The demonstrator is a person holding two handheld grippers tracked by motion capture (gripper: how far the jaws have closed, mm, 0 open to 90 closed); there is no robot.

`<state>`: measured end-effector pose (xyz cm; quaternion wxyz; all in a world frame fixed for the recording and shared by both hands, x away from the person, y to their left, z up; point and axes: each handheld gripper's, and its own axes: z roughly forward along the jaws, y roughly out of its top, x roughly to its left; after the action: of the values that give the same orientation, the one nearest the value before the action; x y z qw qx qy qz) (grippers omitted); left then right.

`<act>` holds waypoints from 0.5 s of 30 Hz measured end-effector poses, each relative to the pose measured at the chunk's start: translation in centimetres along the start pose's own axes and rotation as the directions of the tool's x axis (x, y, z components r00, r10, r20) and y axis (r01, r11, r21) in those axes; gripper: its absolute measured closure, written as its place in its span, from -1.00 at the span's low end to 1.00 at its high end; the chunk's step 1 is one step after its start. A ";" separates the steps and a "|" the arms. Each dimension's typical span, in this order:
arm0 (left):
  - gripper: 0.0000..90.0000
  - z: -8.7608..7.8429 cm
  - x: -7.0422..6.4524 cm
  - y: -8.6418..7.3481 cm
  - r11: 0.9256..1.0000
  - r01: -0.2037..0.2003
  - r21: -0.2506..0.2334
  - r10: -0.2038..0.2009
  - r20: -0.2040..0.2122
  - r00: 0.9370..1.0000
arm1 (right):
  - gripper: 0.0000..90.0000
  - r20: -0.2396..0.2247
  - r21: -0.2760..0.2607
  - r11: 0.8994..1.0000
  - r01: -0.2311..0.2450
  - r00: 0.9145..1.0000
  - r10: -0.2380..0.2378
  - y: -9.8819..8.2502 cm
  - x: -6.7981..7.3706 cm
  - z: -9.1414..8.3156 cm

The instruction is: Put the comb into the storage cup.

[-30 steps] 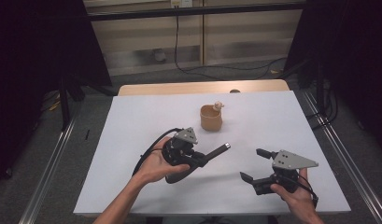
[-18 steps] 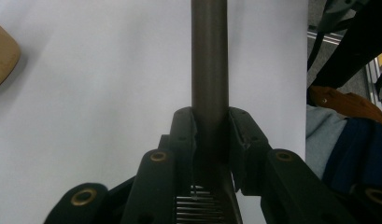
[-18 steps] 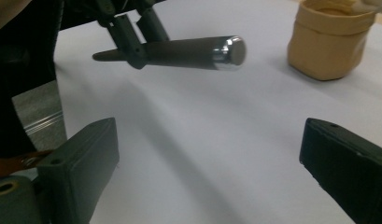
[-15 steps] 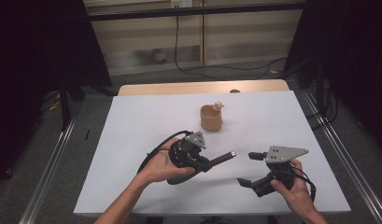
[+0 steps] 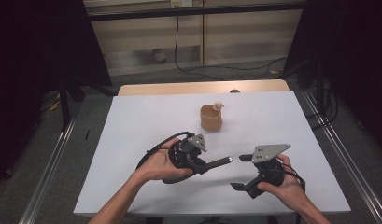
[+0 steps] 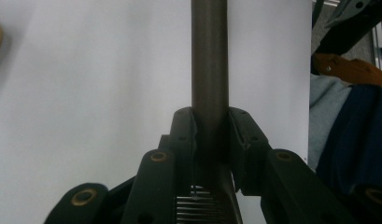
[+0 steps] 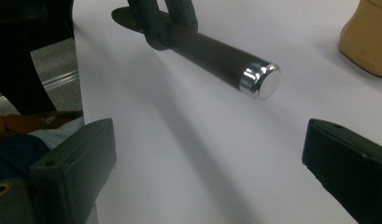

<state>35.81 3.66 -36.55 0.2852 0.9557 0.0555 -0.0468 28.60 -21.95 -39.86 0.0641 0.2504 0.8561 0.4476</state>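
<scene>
White sheeting covers the table (image 5: 132,140), with a bare wooden strip along its far edge and dark floor and cables beyond. On the far-centre of the sheet stands a tan cup (image 5: 211,118) with a small pale object at its rim, well apart from both hands. The left gripper (image 5: 196,161) is held above the near-centre of the table, and its jaws are pinched on a dark cylindrical handle (image 5: 218,163); the left gripper view shows the handle (image 6: 209,70) running straight out between the two black jaws, gripped at its near portion, pads pressing on either side. The handle's long axis lies roughly level and points toward the person's right, ending in a polished metal cap (image 7: 259,80). The right gripper (image 5: 239,171) sits just to the right of that cap, jaws spread wide and holding nothing. In the right gripper view the capped end hangs ahead of and above the gap between the two open jaws, angled across the view, not yet between the pads. Judgement: the work in hand appears to be a transfer of the handle from left to right. The right gripper is the free one and faces the free end; the approach would need to run along the handle's axis so that the cap enters the gap squarely. Risk noted: an off-axis approach could knock the cap aside.
</scene>
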 end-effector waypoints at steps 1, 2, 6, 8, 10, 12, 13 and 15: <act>0.62 0.0 0.1 0.0 1.000 -0.003 0.005 0.003 -0.007 1.000 | -0.95 0.003 0.010 1.000 0.007 1.000 -0.007 0.2 -0.1 0.1; 0.62 0.2 0.1 0.0 1.000 0.004 0.014 -0.004 0.007 1.000 | -0.95 0.003 0.019 1.000 0.010 1.000 -0.010 0.4 -0.1 0.2; 0.62 0.4 0.4 0.0 0.999 0.004 0.038 -0.004 -0.004 1.000 | -0.94 -0.013 0.063 0.998 0.028 1.000 -0.027 0.9 -0.3 0.8; 0.62 0.4 0.5 0.0 0.998 -0.008 0.059 0.008 0.002 1.000 | -0.94 -0.024 0.090 0.995 0.032 0.999 -0.030 1.0 -0.5 1.2; 0.62 0.4 0.4 0.1 0.997 -0.012 0.073 0.011 0.007 1.000 | -0.92 -0.033 0.109 0.994 0.029 0.999 -0.026 1.1 -0.8 1.5; 0.62 0.5 0.4 0.2 0.997 -0.015 0.078 0.015 0.007 1.000 | -0.89 -0.040 0.130 0.991 0.036 0.999 -0.031 1.2 -1.0 1.7; 0.62 0.5 0.4 0.3 0.997 -0.011 0.081 0.010 0.013 1.000 | -0.88 -0.040 0.136 0.990 0.047 0.998 -0.042 1.3 -1.1 1.8; 0.62 0.5 0.5 0.3 0.996 -0.014 0.085 0.012 0.022 1.000 | -0.86 -0.048 0.148 0.987 0.062 0.997 -0.055 1.6 -1.1 2.0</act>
<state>36.27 3.15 -36.84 0.2449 0.9669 0.0441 -0.0574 30.85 -20.28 -39.86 0.0396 0.2194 0.8953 0.3856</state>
